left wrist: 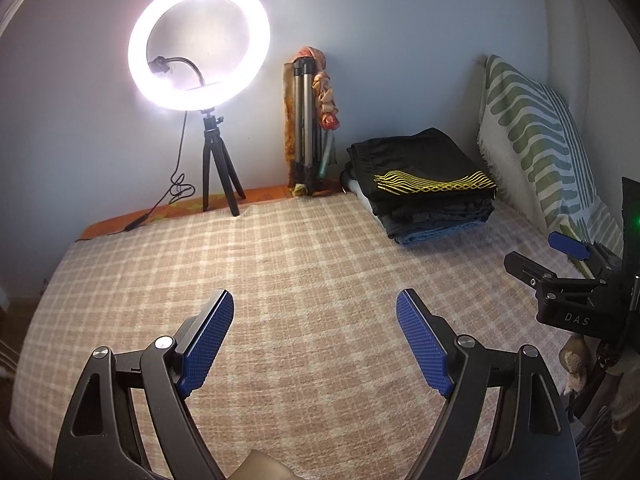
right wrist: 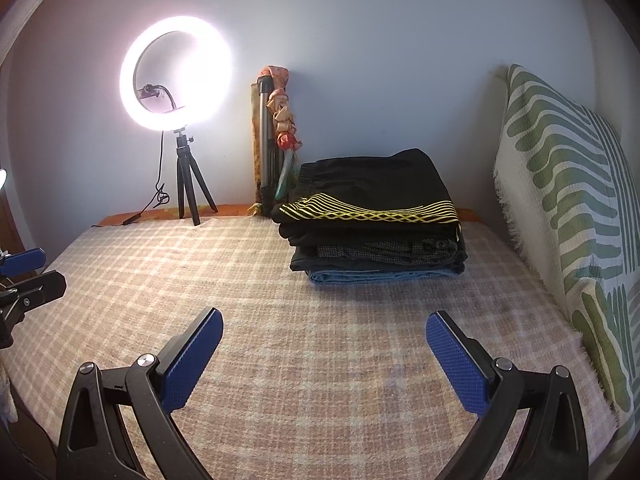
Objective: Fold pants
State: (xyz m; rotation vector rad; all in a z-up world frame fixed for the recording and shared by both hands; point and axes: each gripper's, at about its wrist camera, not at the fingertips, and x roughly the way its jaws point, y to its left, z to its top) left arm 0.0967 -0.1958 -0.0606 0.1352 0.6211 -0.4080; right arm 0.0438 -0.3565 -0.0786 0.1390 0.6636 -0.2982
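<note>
A stack of folded pants lies at the back right of the bed; the top pair is black with a yellow wavy band, with grey and blue ones under it. It also shows in the right wrist view. My left gripper is open and empty above the checked bedspread, well short of the stack. My right gripper is open and empty, in front of the stack; it also shows in the left wrist view at the right edge. The left gripper's fingers show at the left edge of the right wrist view.
A lit ring light on a small tripod stands at the back left, its cable trailing along the bed's edge. A folded tripod with cloth leans on the wall. A green-striped pillow stands along the right side.
</note>
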